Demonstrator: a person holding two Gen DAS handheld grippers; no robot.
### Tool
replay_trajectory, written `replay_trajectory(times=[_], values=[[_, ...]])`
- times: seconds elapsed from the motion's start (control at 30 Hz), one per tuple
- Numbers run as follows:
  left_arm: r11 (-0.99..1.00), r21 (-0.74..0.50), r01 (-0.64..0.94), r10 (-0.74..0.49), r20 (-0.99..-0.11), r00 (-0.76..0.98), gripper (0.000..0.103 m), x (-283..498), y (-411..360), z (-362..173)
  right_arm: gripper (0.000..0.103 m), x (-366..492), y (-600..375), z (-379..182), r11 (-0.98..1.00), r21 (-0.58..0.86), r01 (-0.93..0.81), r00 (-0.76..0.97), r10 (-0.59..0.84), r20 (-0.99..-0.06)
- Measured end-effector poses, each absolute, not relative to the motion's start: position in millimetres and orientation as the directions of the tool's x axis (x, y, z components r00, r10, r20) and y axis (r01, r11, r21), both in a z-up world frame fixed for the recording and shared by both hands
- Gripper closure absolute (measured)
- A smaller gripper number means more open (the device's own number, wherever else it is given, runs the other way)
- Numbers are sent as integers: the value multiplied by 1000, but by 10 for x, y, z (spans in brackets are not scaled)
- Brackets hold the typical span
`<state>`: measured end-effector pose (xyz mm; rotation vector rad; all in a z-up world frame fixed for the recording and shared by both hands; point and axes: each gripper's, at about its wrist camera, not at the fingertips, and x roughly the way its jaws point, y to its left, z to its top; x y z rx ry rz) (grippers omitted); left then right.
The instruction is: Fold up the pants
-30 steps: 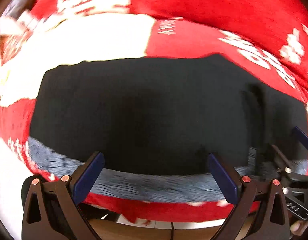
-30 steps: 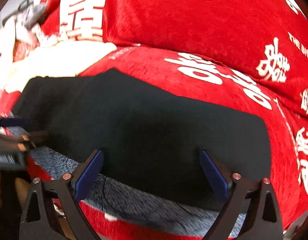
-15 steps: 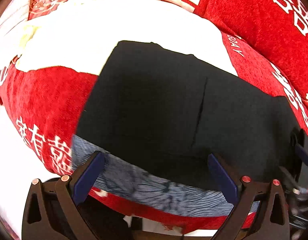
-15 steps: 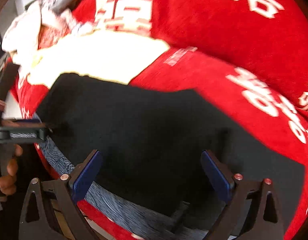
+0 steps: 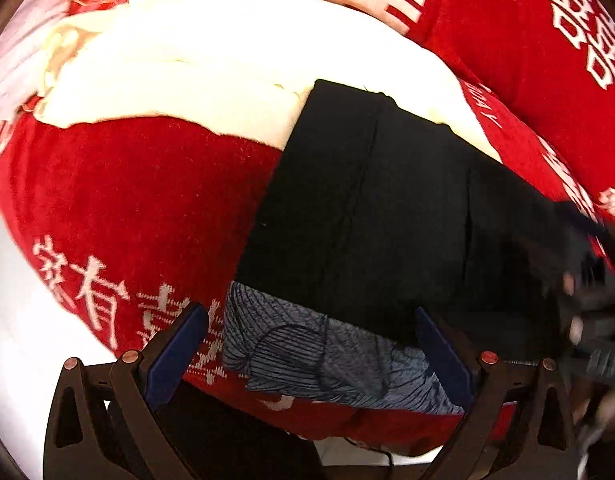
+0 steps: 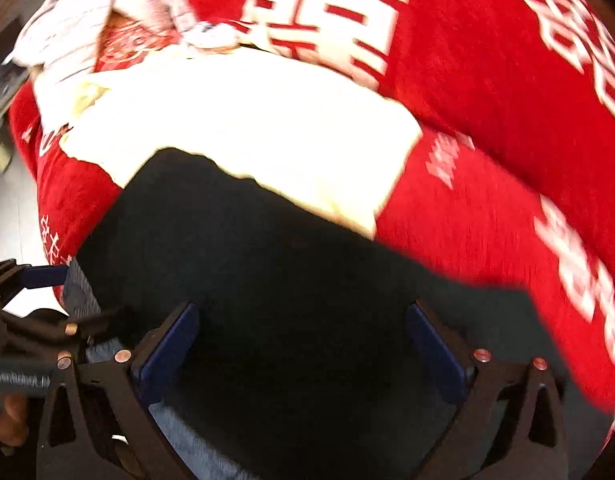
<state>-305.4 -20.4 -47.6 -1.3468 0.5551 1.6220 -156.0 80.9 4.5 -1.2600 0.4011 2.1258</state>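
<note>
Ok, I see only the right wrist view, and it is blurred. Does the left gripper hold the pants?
Observer: No. The left gripper is open, with nothing between its fingers, at the near edge of the black pants.
Operator: Is the top of the pants smooth?
Observer: Mostly, but two long seam or crease lines run away from the camera.
Operator: What lies under the near edge?
Observer: A grey cloth with dark curved lines sticks out on the red blanket.

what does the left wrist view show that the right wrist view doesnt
Only the left wrist view: the pants' lengthwise seams and the sofa's front edge.

Only the right wrist view: the left gripper, seen from the side, and the pants' right end.

Both: black pants flat on grey cloth, red cover, cream blanket, open jaws.
</note>
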Motion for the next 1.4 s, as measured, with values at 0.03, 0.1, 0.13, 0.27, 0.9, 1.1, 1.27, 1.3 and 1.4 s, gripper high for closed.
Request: replay_trajectory(times=[0.03, 0.1, 0.13, 0.27, 0.9, 1.1, 1.27, 1.3, 1.4], values=[[-461, -243, -854, 375, -925, 61, 1, -3109, -250, -505, 0, -1634, 872, 45, -790, -42, -612, -362, 327, -873], [-454, -278, -847, 385, -918, 95, 1, -3202, -310, -538, 0, -1781, 1008, 16, -856, 9, -518, -394, 229, -890], [-441, -301, -845, 398, -910, 116, 1, -3249, -359, -537, 0, -1860, 1064, 3, -882, 22, -471, -405, 194, -894], [-414, -342, -843, 433, -889, 148, 1, -3312, -457, -533, 0, -2231, 1224, -117, -949, 98, -301, -404, 34, -914], [-159, -440, -884, 595, -757, 270, 1, -3519, -344, -332, 80, -2170, 922, 385, -985, 171, -3, -440, -152, -885], [19, -554, -832, 480, -725, 493, 1, -3413, 157, -472, 80, -2094, 789, 490, -988, 153, 32, -470, -150, -870], [99, -432, -896, 401, -807, 434, 15, -3012, 262, -437, 80, -2143, 902, 272, -987, 153, -47, -440, -117, -890], [87, -415, -906, 401, -818, 413, 32, -3000, 257, -425, 77, -2150, 937, 237, -985, 157, -72, -436, -111, -893], [3, -397, -918, 382, -848, 368, 66, -3141, 271, -431, 61, -2098, 1012, 247, -974, 146, -175, -424, -59, -904]])
